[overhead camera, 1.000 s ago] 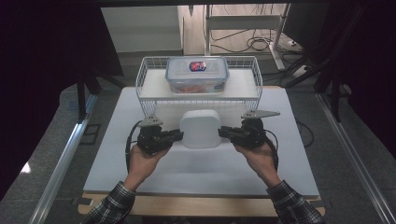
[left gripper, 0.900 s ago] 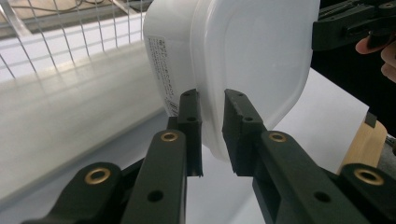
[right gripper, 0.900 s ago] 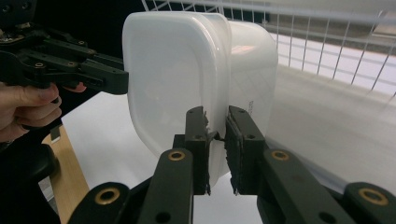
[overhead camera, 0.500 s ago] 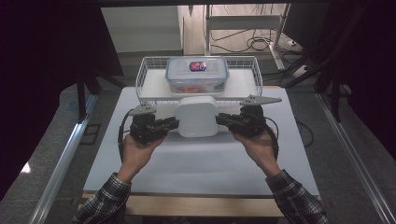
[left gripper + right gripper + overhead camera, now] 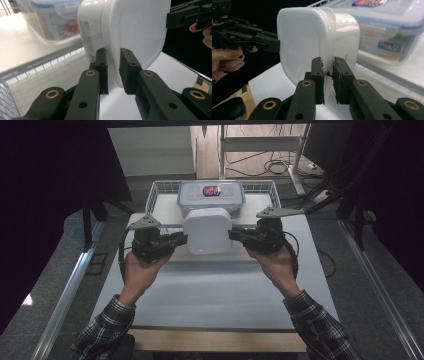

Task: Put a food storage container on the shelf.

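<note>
A white lidded plastic container [image 5: 207,231] hangs in the air between my two grippers, just in front of the wire basket [image 5: 161,189]. My left gripper [image 5: 180,240] is shut on the lid rim at its left side, and my right gripper [image 5: 234,235] is shut on the rim at its right. In the left gripper view the jaws [image 5: 113,63] pinch the rim of the container [image 5: 136,30], which stands on edge there. The right gripper view has the same pinch [image 5: 327,72] on the container [image 5: 302,40], with the other gripper [image 5: 270,45] beyond it.
Inside the basket sits a clear lock-lid box [image 5: 211,195] with a blue rim and a label, close behind the held container. A white mat [image 5: 210,290] covers the table below. Dark curtains flank both sides, and metal rails run along the floor.
Both grippers have lifted the white container off the mat and carried it forward, toward the basket and the clear box. The grip on both sides is unchanged.
</note>
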### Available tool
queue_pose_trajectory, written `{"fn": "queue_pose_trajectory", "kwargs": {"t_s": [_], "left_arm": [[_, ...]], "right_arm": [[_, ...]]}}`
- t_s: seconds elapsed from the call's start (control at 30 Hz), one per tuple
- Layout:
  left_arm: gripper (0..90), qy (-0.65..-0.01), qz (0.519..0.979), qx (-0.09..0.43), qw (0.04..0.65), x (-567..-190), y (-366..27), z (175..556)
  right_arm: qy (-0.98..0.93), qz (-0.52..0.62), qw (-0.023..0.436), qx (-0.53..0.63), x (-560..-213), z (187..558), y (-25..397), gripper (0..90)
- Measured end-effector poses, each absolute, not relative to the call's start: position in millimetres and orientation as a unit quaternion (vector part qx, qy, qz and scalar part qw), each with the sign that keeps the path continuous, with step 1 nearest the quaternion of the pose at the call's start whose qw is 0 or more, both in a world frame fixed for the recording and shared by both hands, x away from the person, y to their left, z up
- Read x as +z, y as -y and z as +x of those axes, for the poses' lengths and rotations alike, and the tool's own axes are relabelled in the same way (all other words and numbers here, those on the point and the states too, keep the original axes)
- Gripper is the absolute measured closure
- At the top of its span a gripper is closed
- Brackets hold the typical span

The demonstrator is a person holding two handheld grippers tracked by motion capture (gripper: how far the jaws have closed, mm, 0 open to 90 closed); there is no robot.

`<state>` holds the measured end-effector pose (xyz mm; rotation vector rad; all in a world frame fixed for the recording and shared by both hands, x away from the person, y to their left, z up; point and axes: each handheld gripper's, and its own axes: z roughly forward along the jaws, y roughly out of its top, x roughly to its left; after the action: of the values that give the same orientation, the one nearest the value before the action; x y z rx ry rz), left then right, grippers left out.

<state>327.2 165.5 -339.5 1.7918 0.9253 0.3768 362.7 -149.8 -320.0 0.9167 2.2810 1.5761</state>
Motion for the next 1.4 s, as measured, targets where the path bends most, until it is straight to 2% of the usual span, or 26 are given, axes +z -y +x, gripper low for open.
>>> {"fn": "queue_pose_trajectory", "kwargs": {"t_s": [0.5,0.97,1.4], "left_arm": [[78.0,-0.384,0.741,0.169,0.524,-305.3,-171.2,335.2],[78.0,-0.383,0.737,0.183,0.526,-263.9,-170.5,359.1],[78.4,-0.395,0.73,0.162,0.533,-252.6,-169.5,393.8]], "right_arm": [[-0.767,0.304,0.118,0.553,-286.4,373.1,144.1,79.4],[-0.754,0.309,0.13,0.565,-249.4,396.7,141.3,78.9],[-0.742,0.338,0.116,0.567,-243.6,431.4,143.1,78.2]]}}
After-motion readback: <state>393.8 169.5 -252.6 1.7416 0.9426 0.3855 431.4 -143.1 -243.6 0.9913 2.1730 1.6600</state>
